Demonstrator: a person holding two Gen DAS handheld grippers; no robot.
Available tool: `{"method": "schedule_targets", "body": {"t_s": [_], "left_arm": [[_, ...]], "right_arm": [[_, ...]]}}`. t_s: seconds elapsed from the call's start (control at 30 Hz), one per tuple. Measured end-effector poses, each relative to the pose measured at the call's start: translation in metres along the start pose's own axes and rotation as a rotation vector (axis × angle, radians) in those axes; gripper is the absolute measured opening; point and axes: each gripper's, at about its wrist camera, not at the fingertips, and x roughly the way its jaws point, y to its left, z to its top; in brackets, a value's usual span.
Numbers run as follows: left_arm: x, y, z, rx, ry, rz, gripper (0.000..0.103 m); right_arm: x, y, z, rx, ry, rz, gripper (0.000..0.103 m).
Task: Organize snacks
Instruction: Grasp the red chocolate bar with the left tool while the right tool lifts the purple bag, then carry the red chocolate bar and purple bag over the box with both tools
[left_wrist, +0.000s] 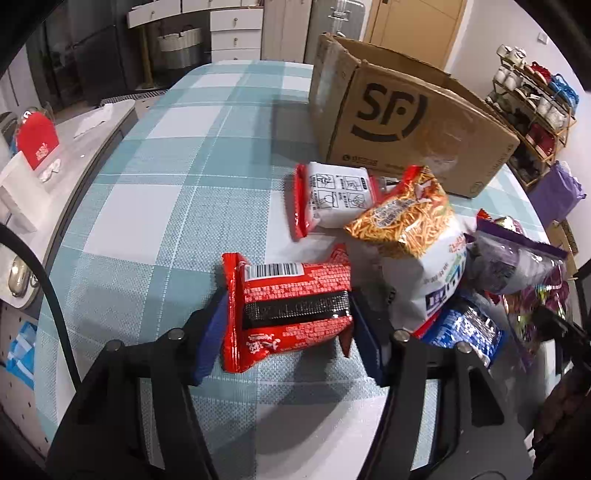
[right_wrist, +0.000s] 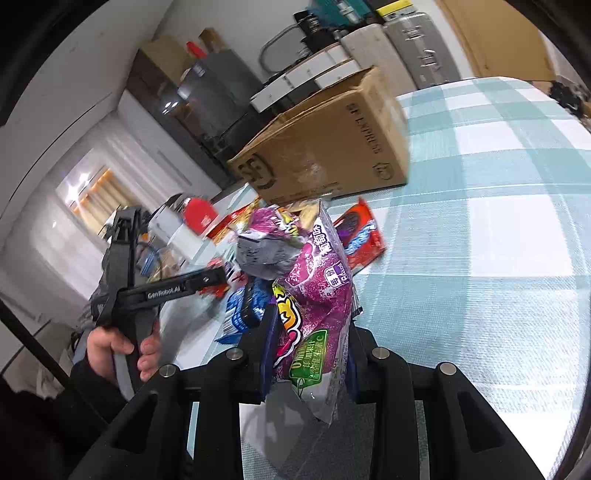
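A red snack packet (left_wrist: 291, 295) with a barcode lies on the checked tablecloth (left_wrist: 166, 184), and my left gripper (left_wrist: 288, 332) is shut on it, blue pads against both its sides. Just right of it is a heap of snacks: an orange noodle-snack bag (left_wrist: 406, 221), a red-and-white packet (left_wrist: 332, 195), a blue packet (left_wrist: 465, 328) and a purple zip bag (left_wrist: 517, 258). My right gripper (right_wrist: 310, 350) is shut on a purple glittery snack bag (right_wrist: 317, 295), held upright above the table. An open cardboard box (left_wrist: 406, 129) stands behind the heap.
In the right wrist view the cardboard box (right_wrist: 325, 147) lies beyond the held bag, with a red-and-blue packet (right_wrist: 360, 236) in front of it. A person's hand (right_wrist: 110, 343) grips the other tool's handle at left. A counter (left_wrist: 74, 147) borders the table's left side.
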Motion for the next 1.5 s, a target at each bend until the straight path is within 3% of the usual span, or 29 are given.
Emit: {"method": "schedule_targets", "body": {"t_s": [0.07,0.37,0.7,0.93,1.07,1.33,1.5], "left_arm": [[-0.005,0.0,-0.001,0.011,-0.009,0.001,0.05],[-0.03,0.007,-0.002,0.002,-0.046,-0.03,0.05],[-0.069,0.007,0.005,0.008,-0.106,-0.083,0.05],[-0.098,-0.008,0.025,0.061,-0.159,-0.122,0.05],[-0.111,-0.016,0.042,0.068,-0.172,-0.195,0.05],[-0.135,-0.049,0.087,0.153,-0.24,-0.214,0.05],[-0.144,-0.067,0.114,0.187,-0.262,-0.201,0.05]], "right_arm": [[-0.006,-0.002,-0.001,0.023,-0.033,-0.022,0.03],[-0.03,0.008,-0.005,0.024,-0.108,-0.059,0.03],[-0.066,0.026,0.015,-0.029,-0.192,-0.076,0.03],[-0.08,0.039,0.045,-0.046,-0.244,-0.042,0.03],[-0.086,0.052,0.063,-0.078,-0.265,-0.025,0.03],[-0.097,0.078,0.115,-0.127,-0.313,0.037,0.03],[-0.093,0.093,0.151,-0.152,-0.306,0.025,0.03]]}}
